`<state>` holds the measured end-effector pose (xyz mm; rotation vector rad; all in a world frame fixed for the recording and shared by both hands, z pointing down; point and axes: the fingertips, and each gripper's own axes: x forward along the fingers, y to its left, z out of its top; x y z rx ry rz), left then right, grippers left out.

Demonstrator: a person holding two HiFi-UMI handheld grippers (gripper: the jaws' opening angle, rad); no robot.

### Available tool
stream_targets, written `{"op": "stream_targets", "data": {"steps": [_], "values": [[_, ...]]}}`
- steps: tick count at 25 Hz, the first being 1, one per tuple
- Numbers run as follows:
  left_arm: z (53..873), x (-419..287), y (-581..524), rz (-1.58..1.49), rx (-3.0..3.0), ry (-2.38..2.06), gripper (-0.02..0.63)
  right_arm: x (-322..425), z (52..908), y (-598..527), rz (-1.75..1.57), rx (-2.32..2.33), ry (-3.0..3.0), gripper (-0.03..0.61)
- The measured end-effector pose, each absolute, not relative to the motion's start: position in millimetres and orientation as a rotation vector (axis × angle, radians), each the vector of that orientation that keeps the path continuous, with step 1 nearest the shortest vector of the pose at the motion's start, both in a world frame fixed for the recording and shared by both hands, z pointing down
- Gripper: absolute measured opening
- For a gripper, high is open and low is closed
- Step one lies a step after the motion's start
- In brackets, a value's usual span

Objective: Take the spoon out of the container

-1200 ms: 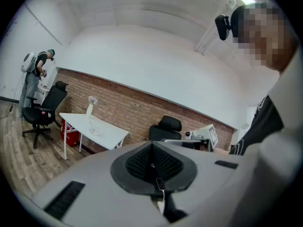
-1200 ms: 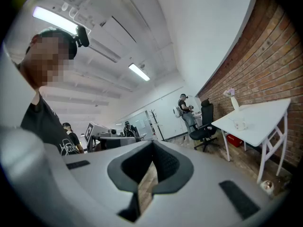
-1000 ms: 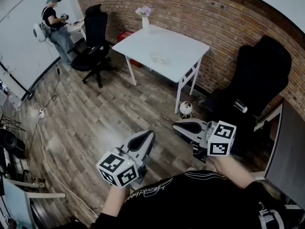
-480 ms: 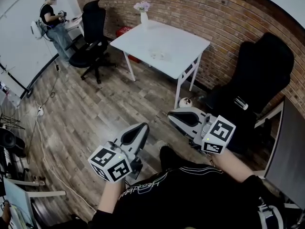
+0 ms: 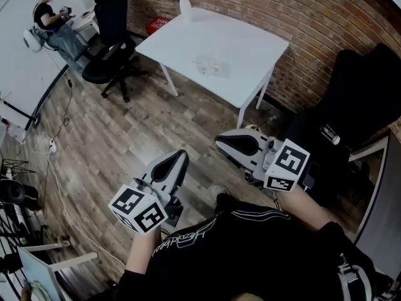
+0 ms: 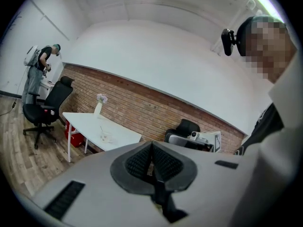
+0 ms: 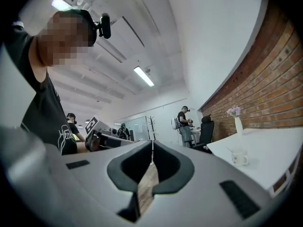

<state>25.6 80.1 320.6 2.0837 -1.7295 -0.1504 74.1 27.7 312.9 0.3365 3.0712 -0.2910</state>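
A small clear container point(image 5: 207, 64) with a thin spoon in it stands on the white table point(image 5: 244, 52) ahead of me. The right gripper view shows it as a mug-like cup point(image 7: 240, 158) with the spoon handle point(image 7: 230, 150) sticking out. It also shows in the left gripper view as the cup point(image 6: 105, 137). Both grippers hang over the wooden floor, well short of the table. My left gripper point(image 5: 180, 156) is shut and empty, and so is my right gripper point(image 5: 220, 144).
A white vase with flowers point(image 5: 183, 2) stands at the table's far corner. One black office chair point(image 5: 106, 36) is left of the table, a larger one point(image 5: 360, 99) to the right by the brick wall. A person point(image 5: 47, 17) sits far left. Cables point(image 5: 53, 168) run across the floor.
The table has come closer and lower in the head view. Both grippers have moved forward a little with me, still shut and empty.
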Motion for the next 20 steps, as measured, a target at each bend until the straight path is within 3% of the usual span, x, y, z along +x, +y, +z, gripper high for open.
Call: {"op": "stream_targets", "data": {"steps": [6, 20], "values": [[324, -29, -13, -0.118, 2.081, -1.69, 0.005, 26, 320, -64, -0.393, 0.274, 3.048, -0.002], [342, -124, -112, -0.118, 2.093, -1.585, 0.005, -54, 353, -181, -0.528, -0.044, 3.138, 0.002]]}}
